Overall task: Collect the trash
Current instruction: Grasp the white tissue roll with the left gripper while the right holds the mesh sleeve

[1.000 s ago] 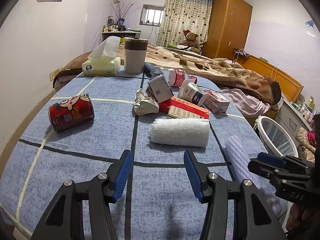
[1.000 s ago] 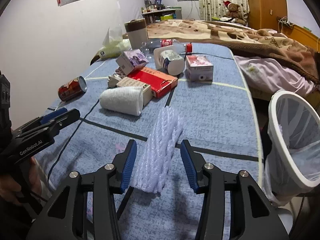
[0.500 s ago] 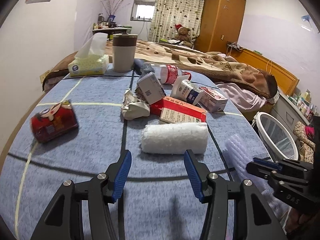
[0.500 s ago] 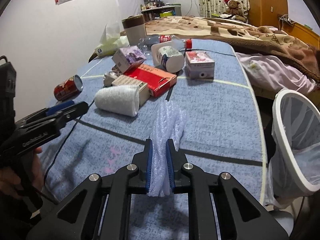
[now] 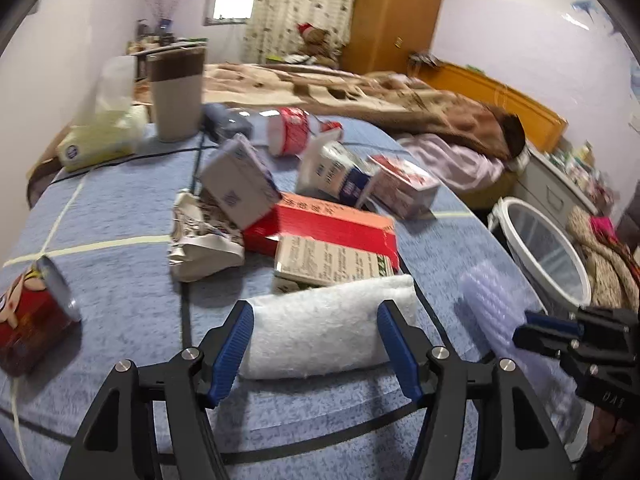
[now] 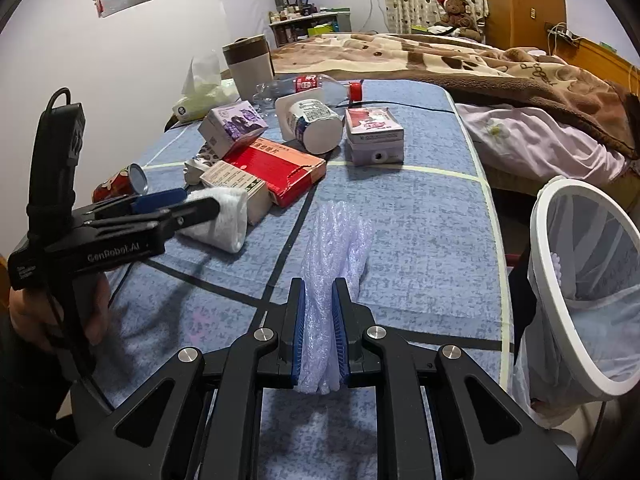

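- Right gripper [image 6: 320, 332] is clamped on the purple foam net sleeve [image 6: 336, 236]; both blue pads squeeze its near end, and the rest lies along the blue-cloth tabletop [image 6: 420, 216].
- Left gripper [image 5: 314, 344] stands apart, its jaws have just been opening wider; white rolled towel [image 5: 328, 328] sits between the pads. Left pad looks to be at the towel's end, but the blur hides whether it touches.
- Trash pile beyond the towel: red flat box [image 5: 332, 224] with a beige carton [image 5: 328, 260] against it, grey-purple small box [image 5: 240, 184], crumpled wrapper [image 5: 200, 240], white cup [image 6: 316, 124] on its side, pink-lidded box [image 6: 374, 136], clear bottle [image 6: 316, 84].
- Red can [image 5: 32, 320] lies on its side, well apart to the left.
- White-rimmed bin [image 6: 580, 280] with its bag liner stands just off the tabletop's right edge.
- Tissue box [image 5: 96, 140] and a tumbler [image 5: 178, 92] at the far end.
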`<move>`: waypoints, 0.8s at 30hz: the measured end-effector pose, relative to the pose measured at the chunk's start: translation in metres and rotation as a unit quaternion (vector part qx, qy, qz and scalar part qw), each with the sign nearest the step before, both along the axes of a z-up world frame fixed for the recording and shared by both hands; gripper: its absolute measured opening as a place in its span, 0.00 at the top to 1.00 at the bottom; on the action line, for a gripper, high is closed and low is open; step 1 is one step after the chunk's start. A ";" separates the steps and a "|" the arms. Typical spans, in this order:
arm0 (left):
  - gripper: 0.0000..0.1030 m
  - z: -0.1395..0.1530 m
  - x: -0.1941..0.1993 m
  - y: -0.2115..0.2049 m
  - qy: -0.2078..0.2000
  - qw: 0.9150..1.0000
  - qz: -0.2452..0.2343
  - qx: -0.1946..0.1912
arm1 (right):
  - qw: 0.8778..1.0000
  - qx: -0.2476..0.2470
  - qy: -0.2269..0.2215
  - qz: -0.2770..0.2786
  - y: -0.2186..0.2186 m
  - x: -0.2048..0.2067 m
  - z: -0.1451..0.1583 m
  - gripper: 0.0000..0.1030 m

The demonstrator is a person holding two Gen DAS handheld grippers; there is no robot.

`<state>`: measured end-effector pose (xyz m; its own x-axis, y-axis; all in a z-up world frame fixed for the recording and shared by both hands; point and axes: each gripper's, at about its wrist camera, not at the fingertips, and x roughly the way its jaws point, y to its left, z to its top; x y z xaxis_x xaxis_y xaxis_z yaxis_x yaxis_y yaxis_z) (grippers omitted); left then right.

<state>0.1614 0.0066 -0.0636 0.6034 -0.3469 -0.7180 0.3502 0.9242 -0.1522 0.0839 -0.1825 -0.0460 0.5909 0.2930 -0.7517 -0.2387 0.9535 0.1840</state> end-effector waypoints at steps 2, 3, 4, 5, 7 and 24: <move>0.35 0.000 -0.004 -0.004 -0.001 1.000 -0.022 0.007 | 1.000 0.000 -0.001 -0.002 -0.001 0.000 0.000 0.86; 0.35 0.000 -0.007 -0.006 -0.001 0.999 -0.031 0.013 | 1.000 -0.001 -0.001 -0.003 -0.002 0.000 0.000 0.86; 0.34 -0.001 -0.010 -0.009 -0.003 0.999 -0.040 0.022 | 1.000 0.000 -0.001 -0.004 -0.003 0.000 0.000 0.86; 0.34 -0.001 -0.012 -0.012 -0.005 0.998 -0.048 0.031 | 1.000 0.000 -0.001 -0.004 -0.003 0.000 0.000 0.86; 0.32 -0.003 -0.016 -0.019 -0.010 0.996 -0.060 0.058 | 1.000 0.001 -0.001 -0.006 -0.005 0.000 0.000 0.86; 0.75 -0.009 -0.030 -0.043 -0.049 0.982 -0.039 0.180 | 0.999 0.012 -0.036 -0.029 -0.024 -0.010 0.019 0.86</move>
<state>0.1316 -0.0368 -0.0724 0.6575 -0.1300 -0.7421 0.4196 0.8813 0.2174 0.0738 -0.2063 -0.0266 0.6590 0.2743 -0.7004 -0.1970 0.9616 0.1913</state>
